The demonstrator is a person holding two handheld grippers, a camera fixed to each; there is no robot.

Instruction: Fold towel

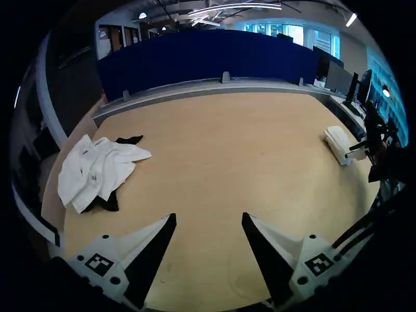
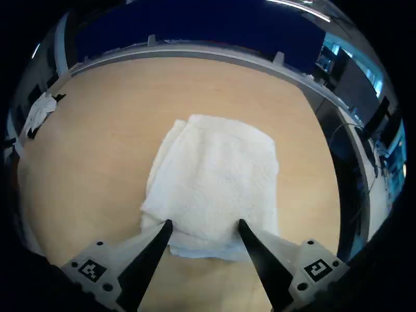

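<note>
Your right gripper (image 2: pixel 204 224) was spread wide and pinched nothing, its tips over the near edge of the towel (image 2: pixel 218 177); I could not tell whether they touched the cloth. The towel lay on the table (image 2: pixel 93 156) just ahead of that gripper, already a thick rectangle of several layers, with lower layers peeping out along its left side and near edge. Your left gripper (image 1: pixel 208 216) was likewise spread and empty over bare wood, well apart from the towel, which in the left gripper view sat far to the right near the table's edge. A loose pile of clothes (image 1: pixel 96 169) lay at the far left. To my eye the fold was nearly finished, so the step called for care rather than force. You needed to catch every layer at the near edge together, not the top one alone, and close low against the wood, or the stack would likely have slid apart. Bringing the left gripper over to steady the far side would have helped square the edges.
</note>
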